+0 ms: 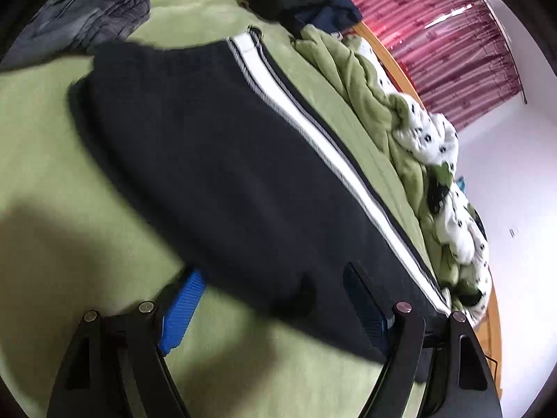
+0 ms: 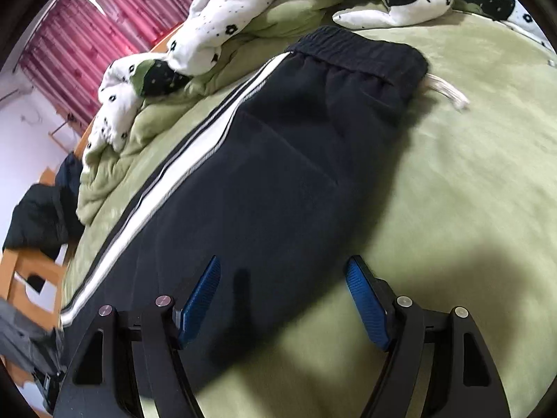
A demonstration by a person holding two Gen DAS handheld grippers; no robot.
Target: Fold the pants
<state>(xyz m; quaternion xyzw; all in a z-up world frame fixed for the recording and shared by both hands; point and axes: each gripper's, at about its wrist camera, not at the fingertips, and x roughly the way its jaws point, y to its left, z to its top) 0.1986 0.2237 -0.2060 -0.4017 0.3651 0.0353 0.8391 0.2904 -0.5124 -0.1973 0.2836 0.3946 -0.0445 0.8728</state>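
Note:
Dark navy track pants (image 1: 216,160) with a white side stripe lie flat on a green blanket (image 1: 52,146). In the right wrist view the pants (image 2: 278,174) show their elastic waistband (image 2: 362,48) at the far end, with a white drawstring (image 2: 449,95) sticking out. My left gripper (image 1: 275,289) is open, low over the near end of the pants, its blue pads (image 1: 181,313) spread to either side. My right gripper (image 2: 283,292) is open over the pants' near edge, holding nothing.
A bunched green and white flower-print duvet (image 1: 442,188) lies along the bed's far side, also in the right wrist view (image 2: 209,35). Grey clothes (image 1: 94,10) sit at the far left. Red curtains (image 1: 445,35), a wooden bed frame (image 1: 383,55) and a wooden chair (image 2: 24,278) surround the bed.

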